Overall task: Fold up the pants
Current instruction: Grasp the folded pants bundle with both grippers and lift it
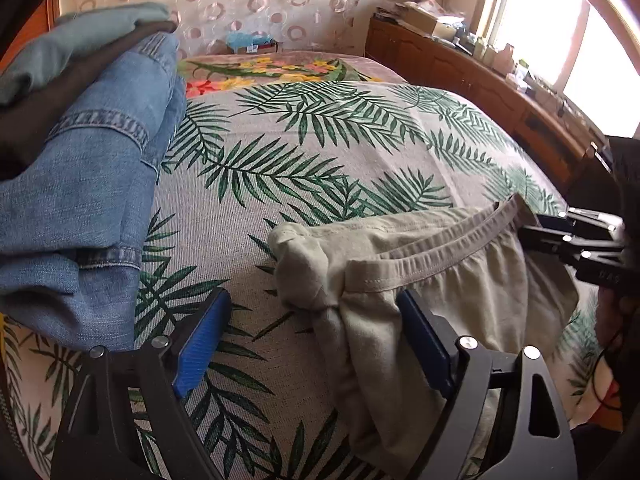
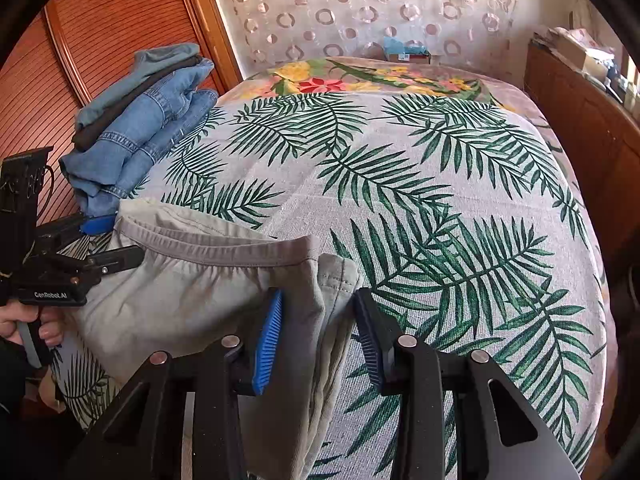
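Observation:
Pale beige pants (image 1: 460,280) (image 2: 180,292) with a grey elastic waistband lie bunched at the near edge of the palm-leaf bedspread (image 1: 320,152) (image 2: 440,184). My left gripper (image 1: 314,340) (image 2: 116,240) stands wide open at the waistband's left end. The cloth's corner lies between its jaws, against the right finger. My right gripper (image 2: 320,340) (image 1: 528,232) straddles the waistband's right end. A hanging fold of the pants fills most of the gap between its jaws, which do not visibly squeeze it. A person's hand (image 2: 24,324) holds the left gripper's handle.
A stack of folded clothes (image 1: 100,160) (image 2: 140,120), jeans under dark and teal pieces, sits on the bed's left side by a wooden wardrobe (image 2: 80,40). A cluttered wooden dresser (image 1: 480,80) runs along the right under a window. A small box (image 1: 252,42) stands at the far wall.

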A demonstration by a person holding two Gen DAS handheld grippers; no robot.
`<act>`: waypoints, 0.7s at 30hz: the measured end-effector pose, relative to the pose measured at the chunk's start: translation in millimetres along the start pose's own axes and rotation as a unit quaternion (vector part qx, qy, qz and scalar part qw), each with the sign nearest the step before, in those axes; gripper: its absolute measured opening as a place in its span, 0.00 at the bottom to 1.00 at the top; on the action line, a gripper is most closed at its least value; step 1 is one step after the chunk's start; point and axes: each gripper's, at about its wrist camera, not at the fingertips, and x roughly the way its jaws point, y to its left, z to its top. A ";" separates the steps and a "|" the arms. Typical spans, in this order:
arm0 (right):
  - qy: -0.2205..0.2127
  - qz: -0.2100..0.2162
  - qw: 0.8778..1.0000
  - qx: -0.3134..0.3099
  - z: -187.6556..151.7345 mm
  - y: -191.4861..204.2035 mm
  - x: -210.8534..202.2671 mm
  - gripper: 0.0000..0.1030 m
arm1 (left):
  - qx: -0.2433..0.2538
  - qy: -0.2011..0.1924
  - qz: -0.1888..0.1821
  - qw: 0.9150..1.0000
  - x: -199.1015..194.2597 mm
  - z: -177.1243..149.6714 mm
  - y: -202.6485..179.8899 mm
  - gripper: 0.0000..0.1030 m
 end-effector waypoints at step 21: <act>-0.037 0.037 0.999 -0.005 19.1 14.2 -15.8 0.10 | 0.029 -0.031 -0.056 0.998 -45.1 20.6 -19.6 0.17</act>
